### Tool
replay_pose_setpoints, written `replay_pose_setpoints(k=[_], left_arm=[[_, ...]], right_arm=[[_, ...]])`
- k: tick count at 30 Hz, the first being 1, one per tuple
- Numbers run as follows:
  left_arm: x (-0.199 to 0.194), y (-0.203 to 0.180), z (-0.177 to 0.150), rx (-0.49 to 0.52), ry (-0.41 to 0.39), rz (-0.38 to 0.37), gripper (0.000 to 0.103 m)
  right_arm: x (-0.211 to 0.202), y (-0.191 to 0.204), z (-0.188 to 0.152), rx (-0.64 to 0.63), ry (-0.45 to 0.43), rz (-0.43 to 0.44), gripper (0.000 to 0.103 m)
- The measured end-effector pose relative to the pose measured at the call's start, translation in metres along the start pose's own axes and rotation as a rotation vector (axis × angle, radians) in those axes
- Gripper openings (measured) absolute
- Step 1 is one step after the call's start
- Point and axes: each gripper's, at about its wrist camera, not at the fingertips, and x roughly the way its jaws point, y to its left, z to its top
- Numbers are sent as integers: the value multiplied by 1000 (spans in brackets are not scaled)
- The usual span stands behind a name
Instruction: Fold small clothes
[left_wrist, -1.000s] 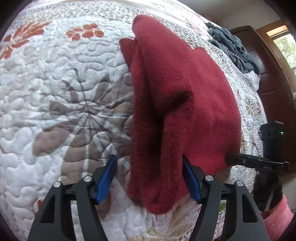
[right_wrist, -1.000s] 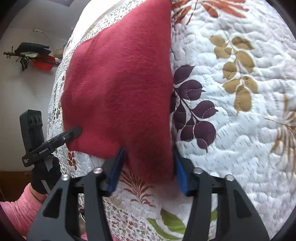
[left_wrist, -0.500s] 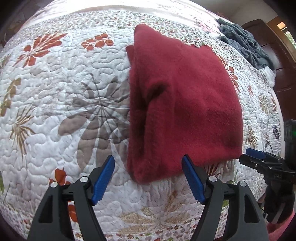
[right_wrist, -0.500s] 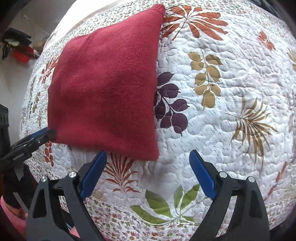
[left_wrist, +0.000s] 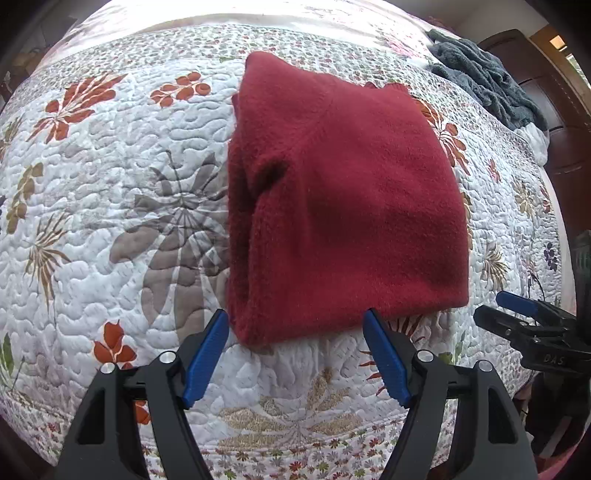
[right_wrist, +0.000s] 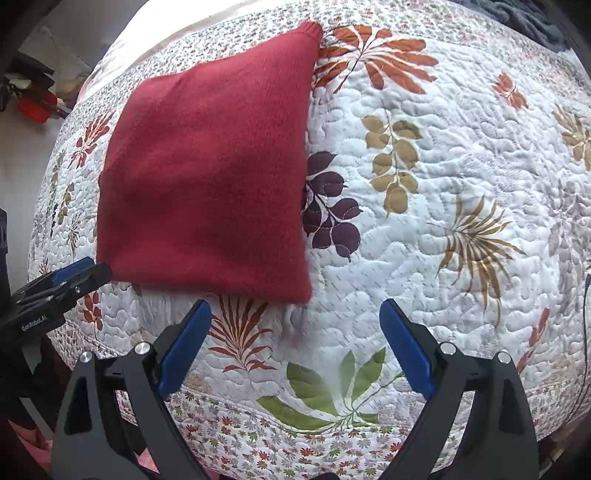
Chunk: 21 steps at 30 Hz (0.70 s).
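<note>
Red fleece garment lies folded mid-frame on the quilted bed; your left hand-held gripper and right hand-held gripper gape empty. Fold looks done; next, fetch the grey pile, upper right.

Open quilt lies right of and in front of the folded red garment, free for my grippers; only a grey towel heap obstructs its far right corner.
</note>
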Motion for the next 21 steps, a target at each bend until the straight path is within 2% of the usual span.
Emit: replay_pose_setpoints(k=[8,14,21], left_arm=[[-21,-12,-3,28,-11,76,79],[-37,-20,-5,54,-27,123,82],[-48,-20,-8,48,-33,139,84]], right_arm=[[-16,14,-1,-18,-9,-68,95],[-29,26,1,-28,-25,-85,96],[-38,31,1,-24,-41,-86,97]])
